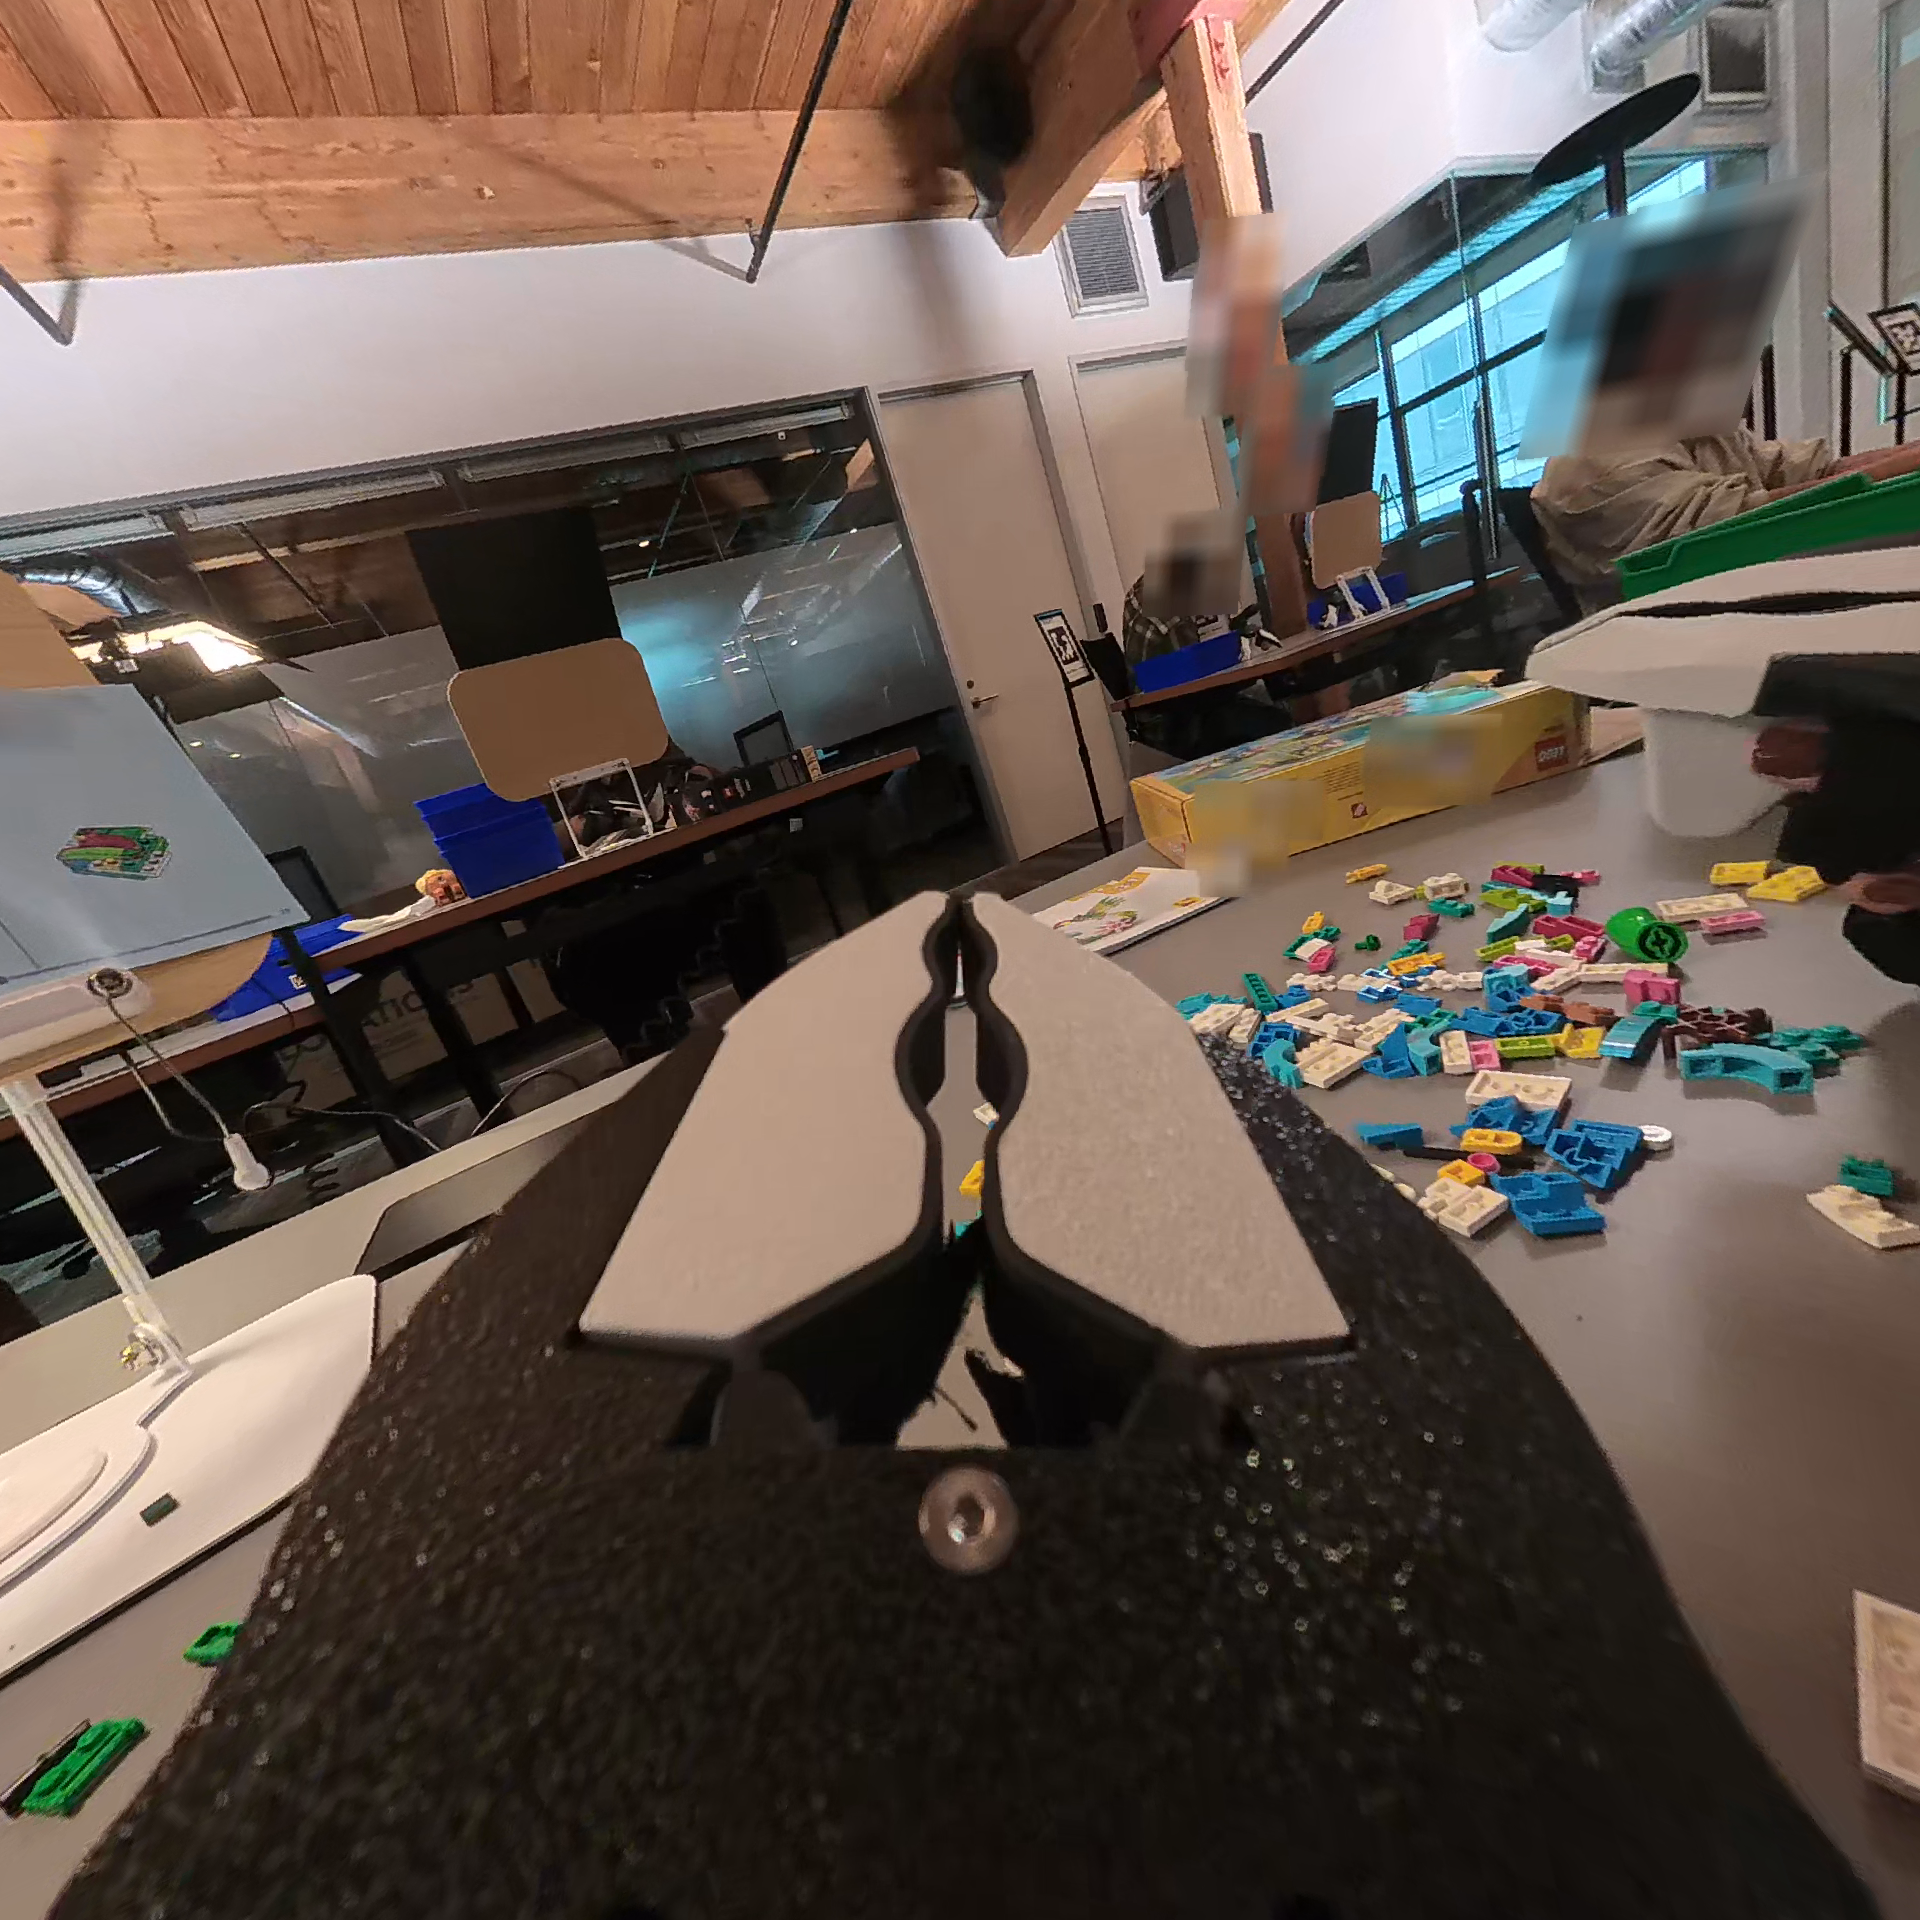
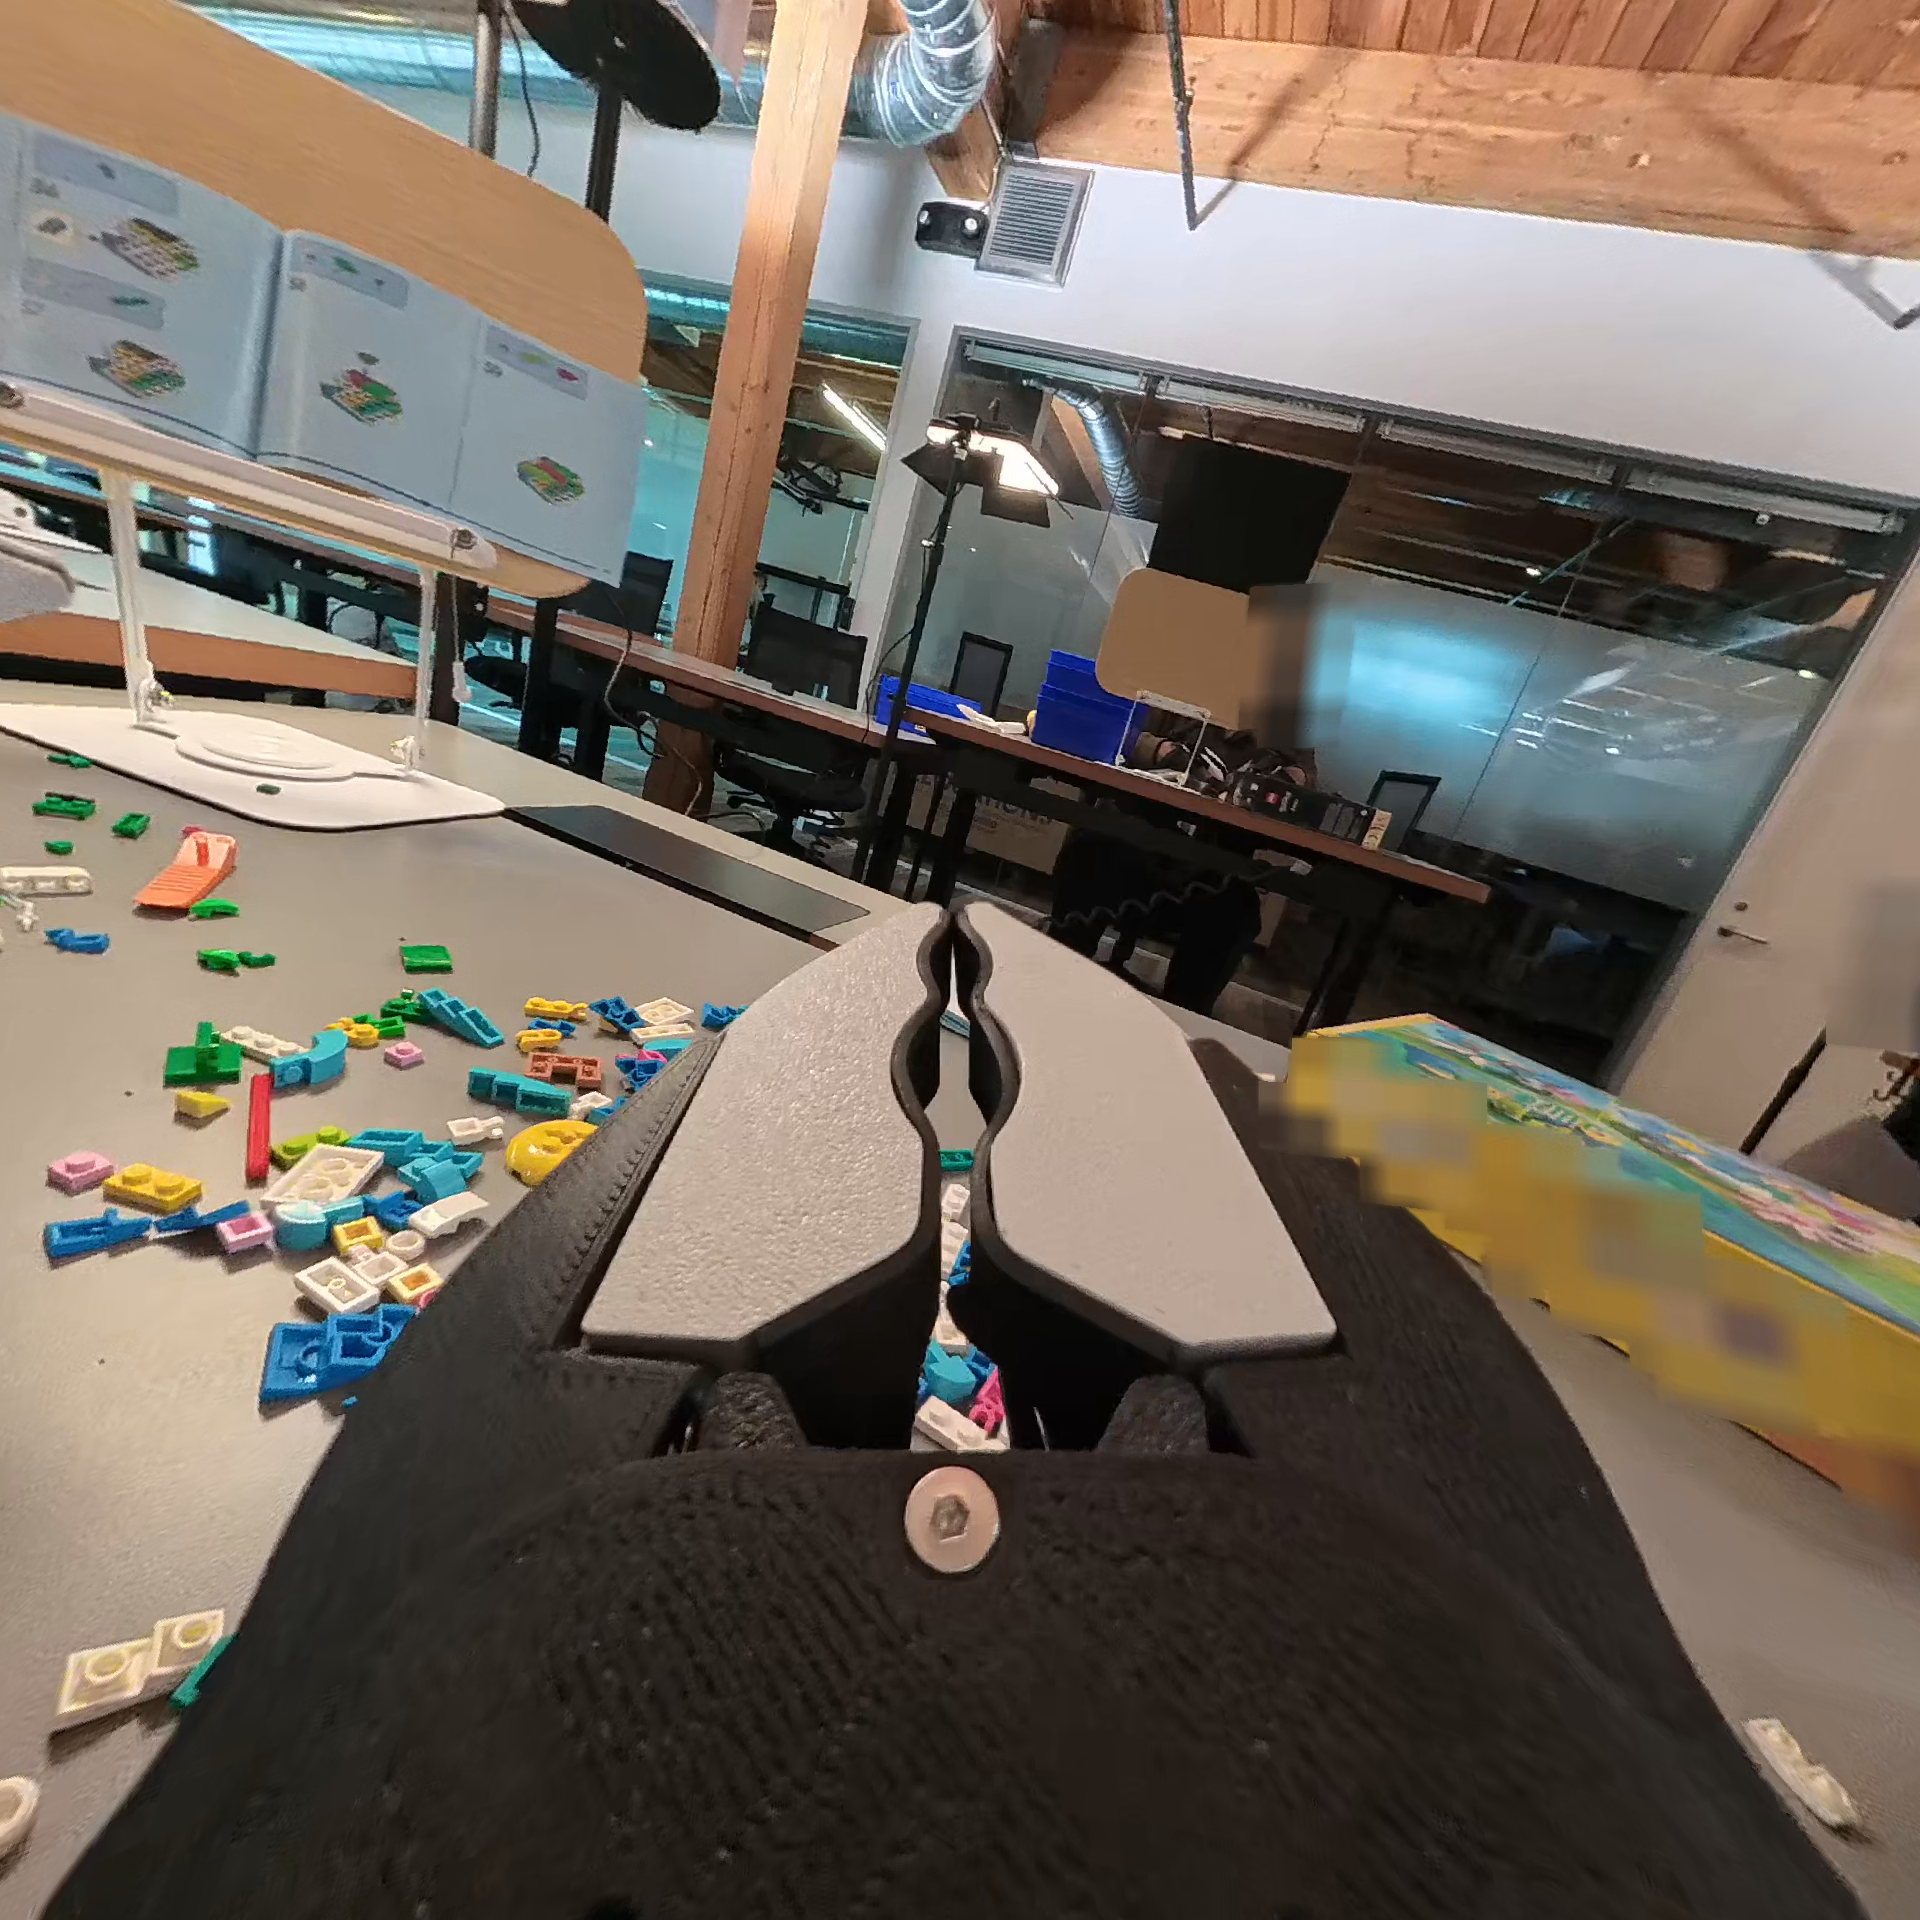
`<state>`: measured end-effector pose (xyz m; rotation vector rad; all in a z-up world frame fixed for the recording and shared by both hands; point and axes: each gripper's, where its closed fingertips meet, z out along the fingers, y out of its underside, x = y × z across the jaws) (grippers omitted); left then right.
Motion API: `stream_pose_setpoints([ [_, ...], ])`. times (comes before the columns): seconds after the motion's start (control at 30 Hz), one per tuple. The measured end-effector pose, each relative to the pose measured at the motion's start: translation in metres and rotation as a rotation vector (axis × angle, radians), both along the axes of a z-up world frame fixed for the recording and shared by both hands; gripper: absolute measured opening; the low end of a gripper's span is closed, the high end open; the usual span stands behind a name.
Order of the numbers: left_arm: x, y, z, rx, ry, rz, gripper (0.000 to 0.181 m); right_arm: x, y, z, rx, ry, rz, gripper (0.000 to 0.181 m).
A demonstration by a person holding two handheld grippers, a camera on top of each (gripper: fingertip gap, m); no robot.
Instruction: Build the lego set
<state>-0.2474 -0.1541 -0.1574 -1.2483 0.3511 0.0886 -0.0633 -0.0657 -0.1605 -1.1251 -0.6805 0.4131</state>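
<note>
My left gripper (image 1: 958, 906) is shut and empty, raised above the grey table (image 1: 1714, 1382). A heap of loose lego pieces (image 1: 1496, 1029) in blue, teal, white, pink and yellow lies to its right. My right gripper (image 2: 952, 914) is shut and empty, raised above the table (image 2: 436, 894). The loose pieces (image 2: 374, 1164) spread to its left and under its fingers. The other gripper's white body (image 1: 1725, 665) shows at the right edge of the left wrist view. An open instruction booklet (image 2: 312, 364) rests on a raised stand at the upper left.
The yellow lego box (image 1: 1351, 774) lies at the table's far side; it also shows in the right wrist view (image 2: 1621, 1236). An orange brick separator (image 2: 192, 873) and green pieces (image 2: 62, 805) lie near the stand's white base (image 2: 343, 800). A second booklet (image 1: 1127, 907) lies flat. One gripper's finger ends stand about 20 cm off the other's.
</note>
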Motion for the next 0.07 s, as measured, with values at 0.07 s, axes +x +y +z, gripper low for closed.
stream_pose_setpoints([
  [0.07, -0.0012, -0.0002, -0.0004, -0.004, -0.007, -0.001, 0.0, -0.0011, 0.0007, -0.0011, 0.017, -0.02, -0.001, 0.0],
])
